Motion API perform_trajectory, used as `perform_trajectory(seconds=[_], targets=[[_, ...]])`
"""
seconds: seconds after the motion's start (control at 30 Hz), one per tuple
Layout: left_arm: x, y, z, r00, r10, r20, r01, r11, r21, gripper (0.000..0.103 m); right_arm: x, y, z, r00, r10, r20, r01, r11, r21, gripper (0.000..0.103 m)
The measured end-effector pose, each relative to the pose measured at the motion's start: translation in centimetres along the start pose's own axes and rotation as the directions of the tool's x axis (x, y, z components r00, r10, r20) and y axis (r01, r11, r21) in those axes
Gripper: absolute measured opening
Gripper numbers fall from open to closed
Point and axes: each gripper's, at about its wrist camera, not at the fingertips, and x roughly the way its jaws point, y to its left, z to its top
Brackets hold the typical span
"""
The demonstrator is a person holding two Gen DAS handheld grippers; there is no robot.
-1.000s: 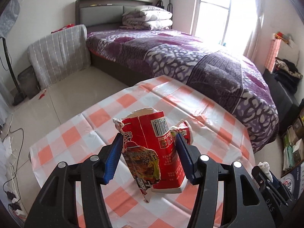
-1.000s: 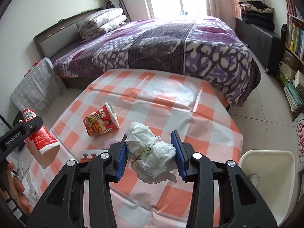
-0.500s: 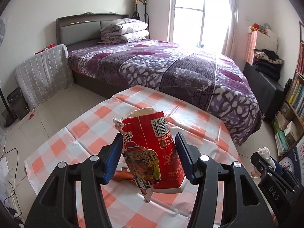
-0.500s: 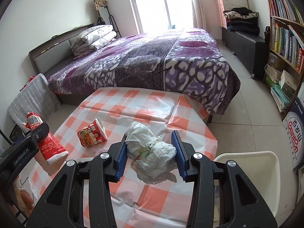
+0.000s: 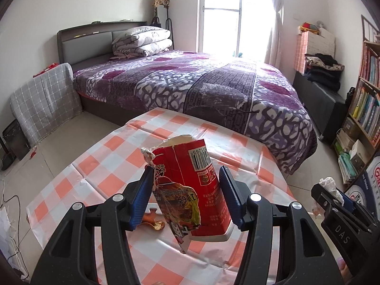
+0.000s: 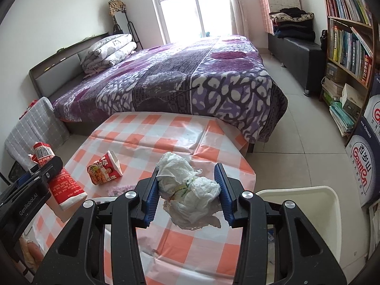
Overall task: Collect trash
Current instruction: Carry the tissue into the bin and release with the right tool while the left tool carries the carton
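Left claw (image 5: 186,196) clamps torn red paper noodle cup (image 5: 190,185), right claw (image 6: 187,190) pinches crumpled white plastic wad (image 6: 187,190); loose wad may slip, missing white plastic bin (image 6: 308,204) right of it.

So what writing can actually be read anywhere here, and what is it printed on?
"GenRobot.AI": side of the left tool.
"DAS": side of the right tool.
"Ganten": white box by the bookshelf.
"11.6", upside down: red noodle carton in the left tool.
Barcode digits on that carton: too blurred.
Chinese print on both cartons and the book spines: too small to read.
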Motion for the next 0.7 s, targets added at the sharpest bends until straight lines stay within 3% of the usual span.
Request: perform_trajectory(seconds=[0.7], targets=[[-0.1,-6.2,-1.6,0.997,-0.079,-0.026,0.081,0.992,0.101,0.056,-0.9,-5.3,-0.3,0.996,-0.081,-0.035,0.083,0.995,0.060,0.042]])
